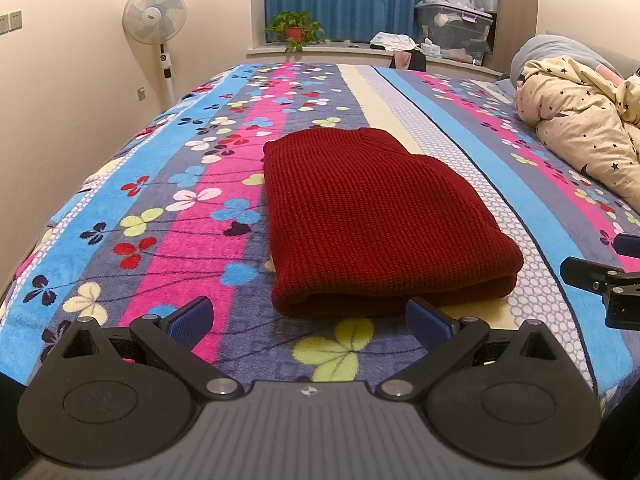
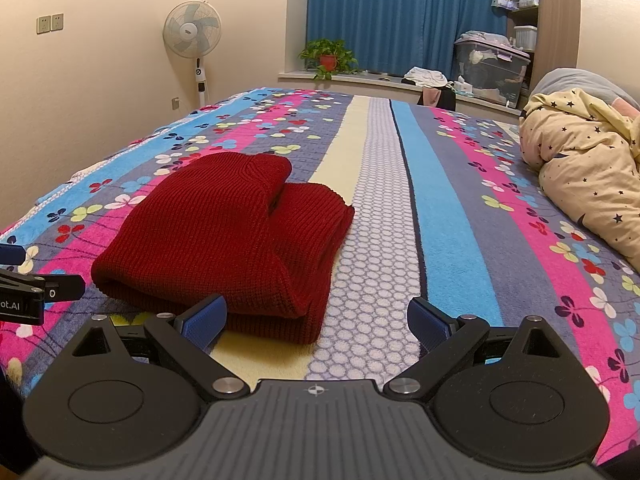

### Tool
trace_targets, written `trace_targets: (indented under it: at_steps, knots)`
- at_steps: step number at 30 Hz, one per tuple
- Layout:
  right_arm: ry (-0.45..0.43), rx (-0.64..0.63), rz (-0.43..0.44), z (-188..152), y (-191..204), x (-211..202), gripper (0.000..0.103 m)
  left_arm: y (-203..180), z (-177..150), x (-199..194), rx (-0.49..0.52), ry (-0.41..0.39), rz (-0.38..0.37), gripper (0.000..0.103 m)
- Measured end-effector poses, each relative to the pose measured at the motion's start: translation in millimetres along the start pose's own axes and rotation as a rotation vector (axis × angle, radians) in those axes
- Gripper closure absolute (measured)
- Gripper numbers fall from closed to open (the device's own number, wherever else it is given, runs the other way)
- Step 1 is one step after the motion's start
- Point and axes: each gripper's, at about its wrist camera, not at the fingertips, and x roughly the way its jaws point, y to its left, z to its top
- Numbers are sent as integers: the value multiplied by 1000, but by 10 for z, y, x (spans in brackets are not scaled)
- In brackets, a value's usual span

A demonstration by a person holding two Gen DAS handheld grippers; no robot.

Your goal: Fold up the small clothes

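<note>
Your left gripper (image 1: pixel 310 318) and right gripper (image 2: pixel 316 318) are wide open and empty. The red sweater (image 1: pixel 372 216) lies folded near the bed's (image 1: pixel 120 184) near edge, so little seems left.

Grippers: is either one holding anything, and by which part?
Nothing held. Left gripper and right gripper are both open, short of the folded sweater.

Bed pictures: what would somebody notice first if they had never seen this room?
Probably the dark red knitted sweater, folded into a thick bundle in the middle of the bright flowery striped blanket. Both the left gripper and the right gripper sit open just in front of it, holding nothing. Farther back, a white standing fan stands by the wall, and a star-patterned quilt lies bunched at the right.
</note>
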Motion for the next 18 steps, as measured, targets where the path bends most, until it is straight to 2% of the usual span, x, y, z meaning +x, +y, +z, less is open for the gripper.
trace_targets:
  at_steps: [18]
  knots:
    - [0, -2, -1, 2, 6, 0, 6, 10, 6, -3, 7, -4, -8, 1]
